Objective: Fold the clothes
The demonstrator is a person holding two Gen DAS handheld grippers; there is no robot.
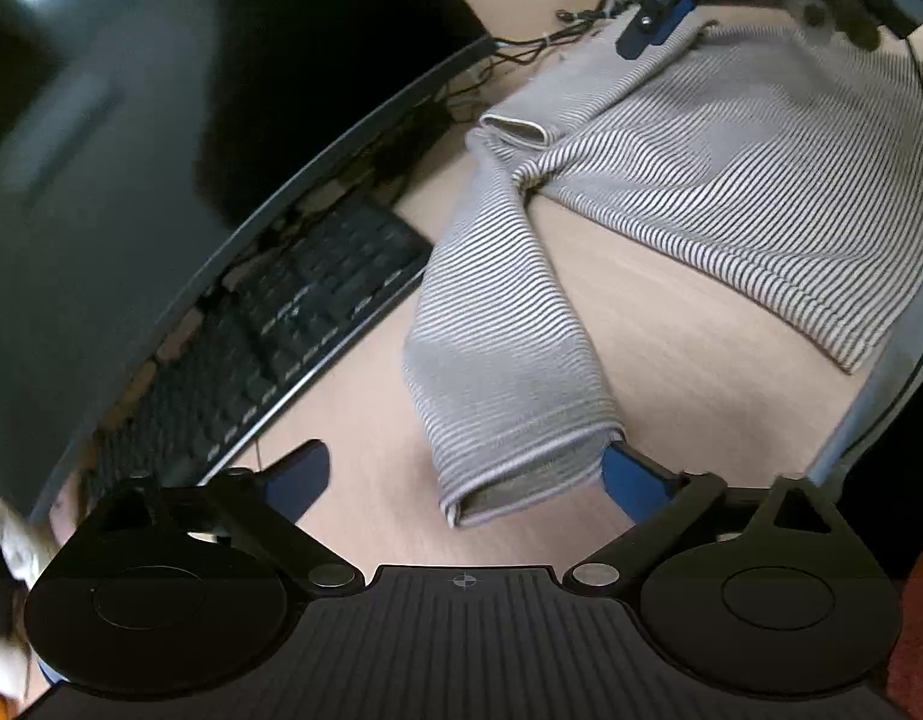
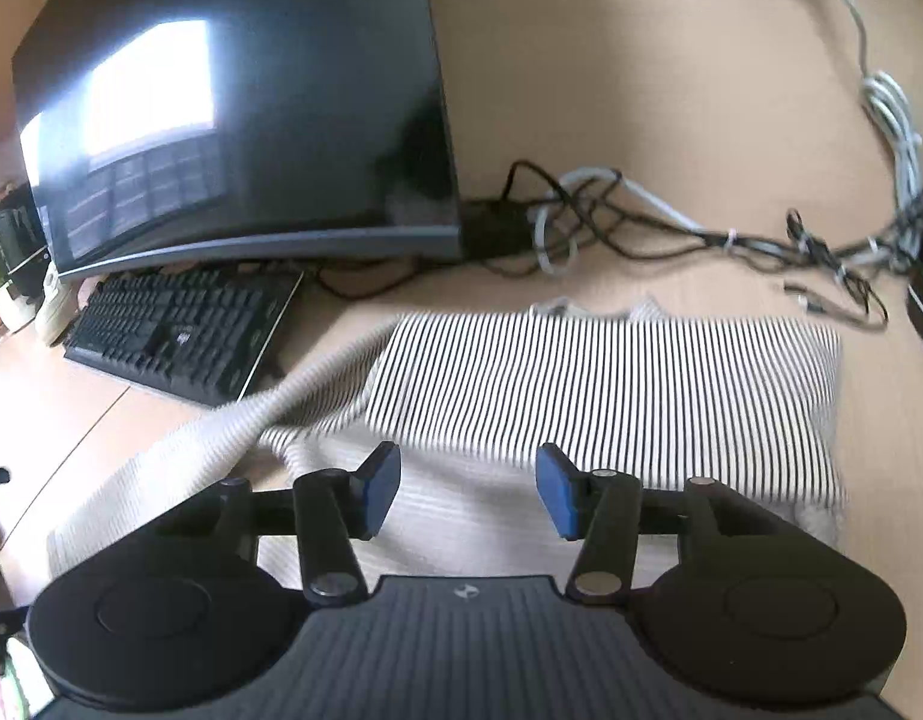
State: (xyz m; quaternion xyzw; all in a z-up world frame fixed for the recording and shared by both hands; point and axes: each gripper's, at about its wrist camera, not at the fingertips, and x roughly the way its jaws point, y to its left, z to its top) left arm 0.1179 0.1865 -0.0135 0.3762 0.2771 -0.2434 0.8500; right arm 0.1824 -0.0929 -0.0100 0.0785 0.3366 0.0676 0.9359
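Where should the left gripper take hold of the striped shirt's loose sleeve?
At the cuff end of the grey-and-white striped sleeve, coming from the near side: the cuff's open hem lies flat on the wooden desk, already between the left gripper's fingers.

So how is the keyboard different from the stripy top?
The keyboard is black and stiff; the stripy top is soft with thin stripes. The keyboard sits tucked by the monitor; the stripy top lies spread out, one sleeve trailing. Both rest on the desk.
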